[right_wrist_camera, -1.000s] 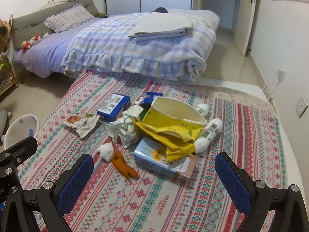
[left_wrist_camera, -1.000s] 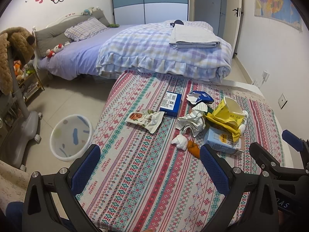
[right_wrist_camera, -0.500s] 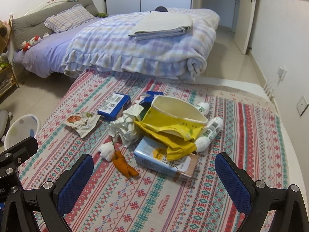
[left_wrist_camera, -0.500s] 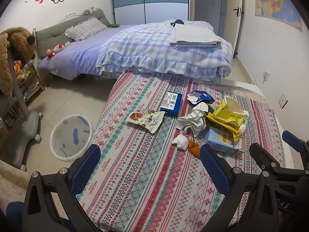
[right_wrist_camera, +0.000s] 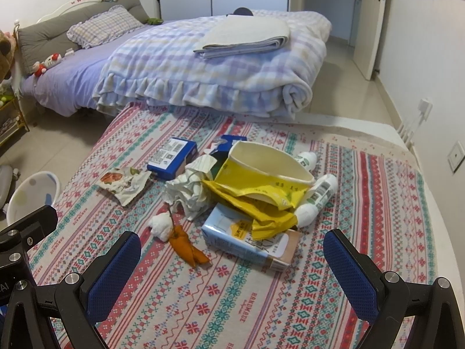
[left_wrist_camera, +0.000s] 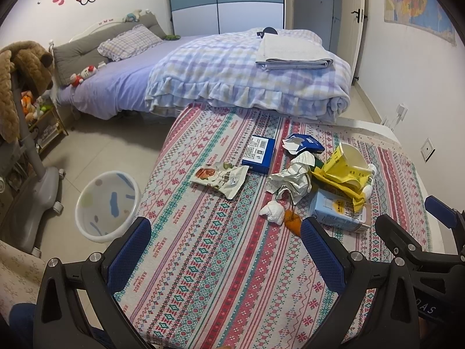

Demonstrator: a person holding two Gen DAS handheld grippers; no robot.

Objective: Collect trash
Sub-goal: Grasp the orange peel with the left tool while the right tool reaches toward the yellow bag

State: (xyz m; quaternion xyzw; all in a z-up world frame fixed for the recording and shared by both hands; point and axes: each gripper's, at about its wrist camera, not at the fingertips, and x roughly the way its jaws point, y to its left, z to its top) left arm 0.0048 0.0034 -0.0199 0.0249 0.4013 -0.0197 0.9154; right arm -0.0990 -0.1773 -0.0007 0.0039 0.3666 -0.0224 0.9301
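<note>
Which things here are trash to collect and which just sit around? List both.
For the job: snack wrapper, blue box, crumpled paper, yellow bag, milk carton, orange peel, white wad, two small bottles, bin on the floor.

Just there: bed, folded towel, pillow, teddy bear, wall map.

Woven cloth tablecloth [right_wrist_camera: 363, 232], crumpled paper [right_wrist_camera: 191, 189], glossy plastic basin [left_wrist_camera: 107, 203], matt cardboard carton [right_wrist_camera: 247, 241].

Right gripper [right_wrist_camera: 231, 257] spread wide — milk carton [right_wrist_camera: 250, 240] between fingers.
</note>
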